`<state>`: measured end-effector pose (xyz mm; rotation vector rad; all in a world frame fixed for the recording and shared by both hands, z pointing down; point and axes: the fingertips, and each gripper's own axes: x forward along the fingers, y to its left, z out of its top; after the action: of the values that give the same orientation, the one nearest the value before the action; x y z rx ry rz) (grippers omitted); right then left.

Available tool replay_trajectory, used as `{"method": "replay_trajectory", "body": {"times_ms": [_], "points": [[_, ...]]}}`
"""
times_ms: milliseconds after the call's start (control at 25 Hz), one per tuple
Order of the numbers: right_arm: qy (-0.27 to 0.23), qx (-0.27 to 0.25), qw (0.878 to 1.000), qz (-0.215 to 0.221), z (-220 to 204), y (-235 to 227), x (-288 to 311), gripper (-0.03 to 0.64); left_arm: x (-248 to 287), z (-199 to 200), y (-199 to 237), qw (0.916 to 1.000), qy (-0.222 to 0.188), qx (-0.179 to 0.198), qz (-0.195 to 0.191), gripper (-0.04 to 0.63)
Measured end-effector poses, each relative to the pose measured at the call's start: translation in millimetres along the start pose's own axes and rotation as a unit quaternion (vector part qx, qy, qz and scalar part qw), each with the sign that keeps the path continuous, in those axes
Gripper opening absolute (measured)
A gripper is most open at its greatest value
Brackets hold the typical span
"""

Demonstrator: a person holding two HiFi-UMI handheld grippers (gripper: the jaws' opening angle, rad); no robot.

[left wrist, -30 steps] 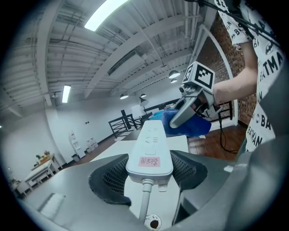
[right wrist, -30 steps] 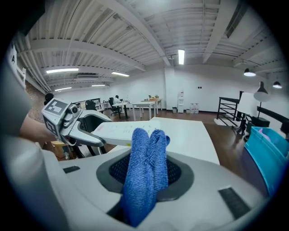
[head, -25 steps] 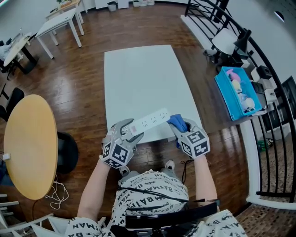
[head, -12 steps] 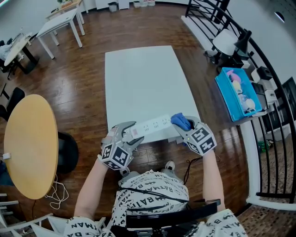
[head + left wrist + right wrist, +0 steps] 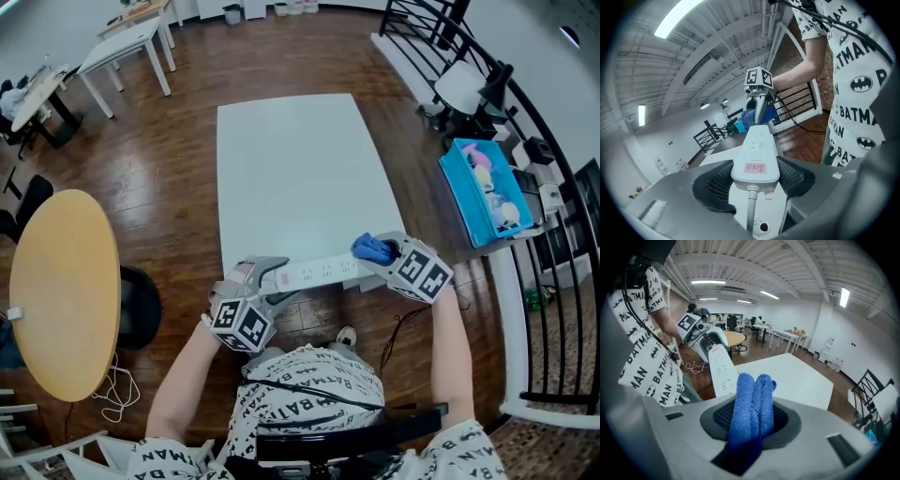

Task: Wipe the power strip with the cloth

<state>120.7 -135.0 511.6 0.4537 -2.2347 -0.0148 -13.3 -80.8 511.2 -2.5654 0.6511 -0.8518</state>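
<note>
step in hand: wiping, with the power strip (image 5: 319,272) held up for it.

- power strip: long and white, lying along the near edge of the white table (image 5: 300,169), apparently lifted clear of the top rather than resting on it. socket face points up.
- left gripper (image 5: 267,281): jaws clamped on the cord end of the strip, one pad on each long side, just behind a small pink label. the cord leaves that end between the jaws, away from the table.
- right gripper (image 5: 380,255): pinching a folded blue cloth (image 5: 372,248), which bulges out past the jaw tips. it sits at the strip's other end, over the table's near right corner. cloth looks to be on or just at that end; contact not certain.

how to do it well, as i judge it:
- the strip is held by one end only, so pressing at the free end levers it in the left jaws. press lightly there, harder nearer the left gripper.
- lead with the cloth bulge, not the jaw tips, so the plastic meets cloth only.
- draw the cloth in one pass along the socket face toward the pink label, staying parallel to the table's near edge.
- keep the left gripper steady; roll it only to present the side faces.
- stop short of the left pads to avoid snagging the cloth.
</note>
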Motion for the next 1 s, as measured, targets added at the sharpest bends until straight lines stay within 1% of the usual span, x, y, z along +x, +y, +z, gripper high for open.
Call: {"method": "replay_trajectory", "body": {"times_ms": [120,280,360,480,680,1000], "points": [[0.026,-0.031,0.999,0.024,-3.5,4.9,-3.7,0.133,2.6,4.7,-4.3,0.9998,0.001,0.014,-0.012,0.288],[0.03,-0.054,0.997,0.052,3.3,13.0,-6.8,0.133,2.7,10.2,-13.7,0.9987,0.001,0.04,-0.03,0.288],[0.044,-0.076,0.994,0.067,3.8,19.3,-7.4,0.132,4.3,12.7,-17.6,0.9979,0.002,0.054,-0.035,0.288],[0.066,-0.107,0.988,0.088,6.0,28.0,-8.3,0.133,5.4,14.1,-21.1,0.997,0.005,0.064,-0.042,0.288],[0.062,-0.14,0.98,0.126,26.0,50.8,-2.7,0.133,7.6,18.2,-30.7,0.995,0.005,0.085,-0.053,0.288],[0.011,-0.166,0.972,0.166,76.4,79.3,16.6,0.133,16.5,31.3,-41.5,0.9924,-0.002,0.102,-0.07,0.288]]}}
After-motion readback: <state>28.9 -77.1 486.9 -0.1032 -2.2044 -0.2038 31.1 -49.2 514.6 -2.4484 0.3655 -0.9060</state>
